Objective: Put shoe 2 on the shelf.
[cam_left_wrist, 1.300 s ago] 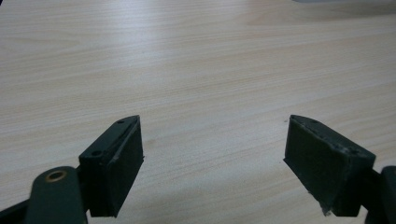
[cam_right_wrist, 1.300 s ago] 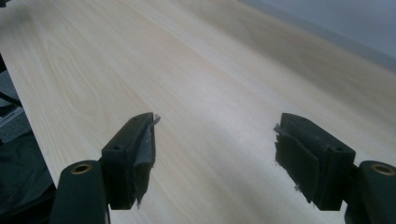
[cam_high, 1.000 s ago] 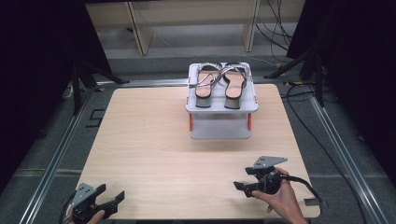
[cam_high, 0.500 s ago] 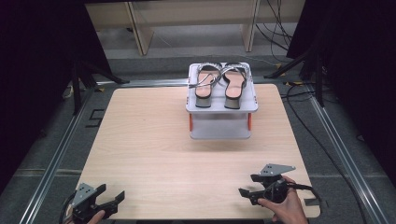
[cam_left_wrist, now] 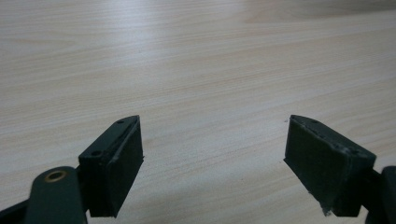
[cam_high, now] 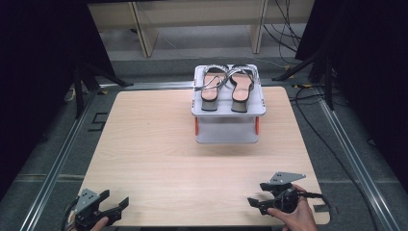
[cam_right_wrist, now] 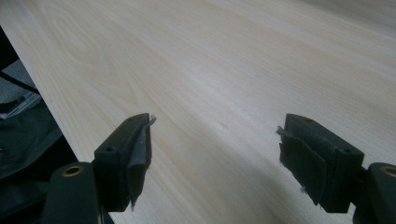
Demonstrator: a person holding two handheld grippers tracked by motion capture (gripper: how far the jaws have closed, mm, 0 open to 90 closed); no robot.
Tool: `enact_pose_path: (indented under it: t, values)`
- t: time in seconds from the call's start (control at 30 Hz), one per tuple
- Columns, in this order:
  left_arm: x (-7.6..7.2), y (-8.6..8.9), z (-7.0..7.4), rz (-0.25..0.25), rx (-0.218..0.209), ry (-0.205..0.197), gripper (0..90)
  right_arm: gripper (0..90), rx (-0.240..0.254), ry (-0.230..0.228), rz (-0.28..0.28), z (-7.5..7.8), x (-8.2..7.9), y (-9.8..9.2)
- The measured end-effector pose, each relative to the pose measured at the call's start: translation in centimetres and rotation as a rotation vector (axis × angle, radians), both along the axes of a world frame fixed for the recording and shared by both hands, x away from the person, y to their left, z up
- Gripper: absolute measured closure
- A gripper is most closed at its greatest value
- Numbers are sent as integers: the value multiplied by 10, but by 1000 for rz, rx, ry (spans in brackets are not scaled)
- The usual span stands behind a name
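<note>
Since 1.0 s ago the right gripper has slid back toward the near edge of the counter, while the left gripper rests where it was at the near-left corner. Both are matte black with blocky, wedge-shaped fingers spread wide and holding nothing; the right gripper's pads look frayed at their edges. Pale wood-grain laminate covers the counter, smooth and faintly glossy, with rounded corners. Well apart from both grippers, at the far side of the counter, stands a grey, boxy 2-tier rack with orange posts, and on its top lie 2 sandals with tan insoles, black block heels and silvery straps.
</note>
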State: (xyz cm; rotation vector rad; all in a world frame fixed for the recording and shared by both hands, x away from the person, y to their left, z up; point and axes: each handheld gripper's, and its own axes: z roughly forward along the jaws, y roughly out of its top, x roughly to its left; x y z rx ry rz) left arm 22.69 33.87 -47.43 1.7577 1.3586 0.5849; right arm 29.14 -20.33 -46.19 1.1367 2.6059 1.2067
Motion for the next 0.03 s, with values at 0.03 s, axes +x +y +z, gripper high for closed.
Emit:
enact_pose_path:
  t: [0.03]
  values:
    - [0,0,0,-1,-8,-1,187,257,-1,2,1,0,0,0]
